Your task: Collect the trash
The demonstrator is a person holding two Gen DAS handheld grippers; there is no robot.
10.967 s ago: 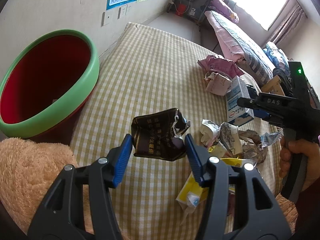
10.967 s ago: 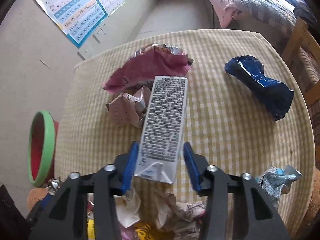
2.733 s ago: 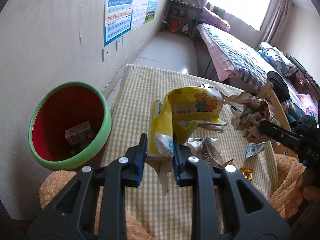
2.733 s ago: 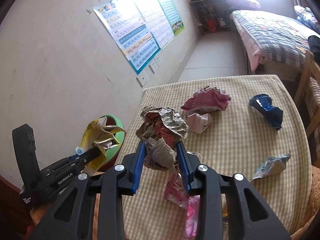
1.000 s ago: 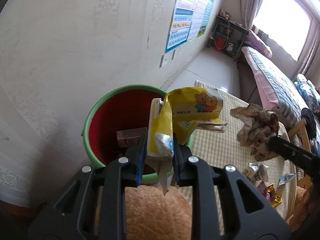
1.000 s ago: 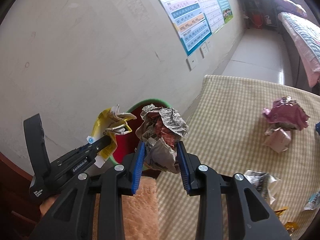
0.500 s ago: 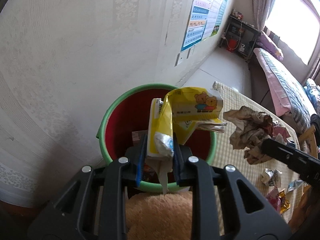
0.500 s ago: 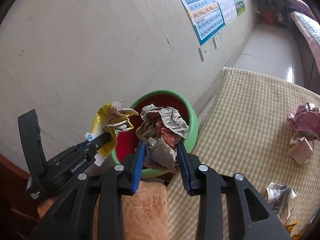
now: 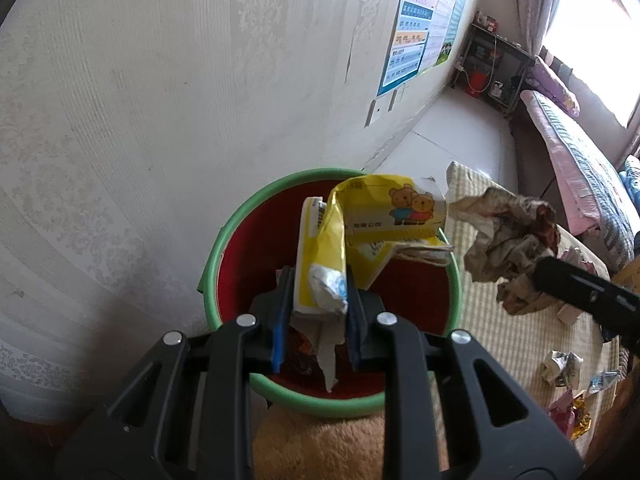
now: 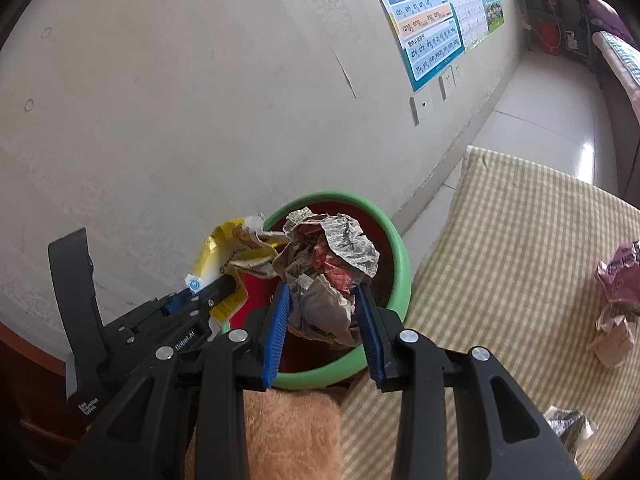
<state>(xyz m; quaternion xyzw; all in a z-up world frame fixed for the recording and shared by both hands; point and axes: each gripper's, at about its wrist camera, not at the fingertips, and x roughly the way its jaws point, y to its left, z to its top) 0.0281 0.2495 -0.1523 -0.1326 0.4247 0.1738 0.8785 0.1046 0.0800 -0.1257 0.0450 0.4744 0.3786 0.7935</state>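
Two loads were carried from worktop (image 10: 520, 240) to above bin (image 9: 224, 240): wrapper (image 9: 352, 232) clenched in left jaws, wad (image 10: 328, 280) in right; release judged next.

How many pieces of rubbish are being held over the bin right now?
2: a yellow bear wrapper in the left gripper, and a crumpled paper wad in the right gripper. More lies inside the bin.

2 tongs: left tongs (image 9: 316, 316), right tongs (image 10: 324, 320). 1 bin (image 9: 224, 236). 1 yellow wrapper (image 9: 384, 212). 1 crumpled wad (image 10: 336, 264). 2 wall posters (image 10: 440, 20).
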